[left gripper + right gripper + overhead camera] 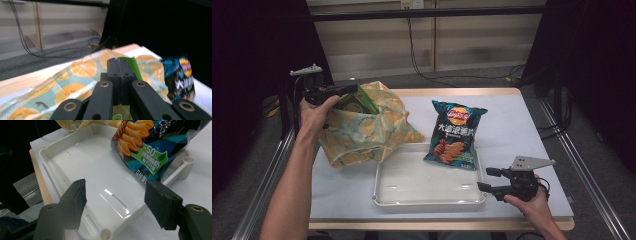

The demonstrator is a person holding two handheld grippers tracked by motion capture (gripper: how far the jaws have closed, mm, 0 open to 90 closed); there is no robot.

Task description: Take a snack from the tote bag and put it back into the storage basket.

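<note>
We're pulling a green snack packet [357, 101] out of the orange-print bag [362, 127], which is sitting just left of the white tray [384, 192]. Next we're guessing it's lifting clear and swinging over to that tray. Pale tabletop [512, 125], dim room behind. Left gripper [121, 65] is clamped on the packet's edge; right gripper [488, 179] is idling, jaws apart, at the tray's right corner.

white tray [429, 201]: table front | blue chip bag [454, 134]: leaning on tray's far rim | table [512, 125]: pale top
</note>
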